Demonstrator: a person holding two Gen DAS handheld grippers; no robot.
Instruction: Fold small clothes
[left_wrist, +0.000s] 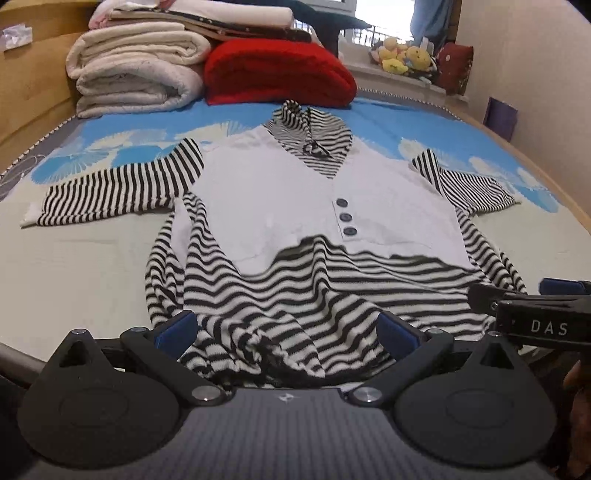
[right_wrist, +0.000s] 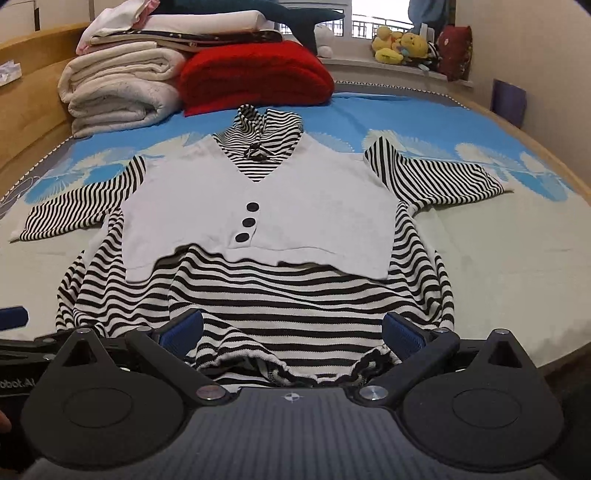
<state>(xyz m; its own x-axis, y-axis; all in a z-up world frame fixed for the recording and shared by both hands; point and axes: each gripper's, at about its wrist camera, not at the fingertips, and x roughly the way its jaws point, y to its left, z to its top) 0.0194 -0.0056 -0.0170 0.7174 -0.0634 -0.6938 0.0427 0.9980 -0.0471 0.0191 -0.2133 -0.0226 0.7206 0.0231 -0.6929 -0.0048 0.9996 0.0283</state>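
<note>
Straddling the top's (left_wrist: 295, 221) bunched hem, both claws gape

A striped top (left_wrist: 295, 221) lies flat on the bed (left_wrist: 74, 258). The left gripper (left_wrist: 288, 328) gapes wide over its bunched hem.

A small knitted top with black-and-white stripes and a plain white vest-shaped front panel (left_wrist: 295, 199) (right_wrist: 258, 218) lies spread flat, front up, across the middle of both frames. Its collar points toward the top of the frame and its hem toward the bottom edge. Three dark round buttons (left_wrist: 345, 216) (right_wrist: 248, 222) run in a short slanted line down the centre of the white panel. The striped collar stands up slightly, with a small striped bow at the neck. Both striped sleeves stretch out sideways, left and right. The striped lower part is wrinkled and bunched at the hem, bottom centre.
</note>
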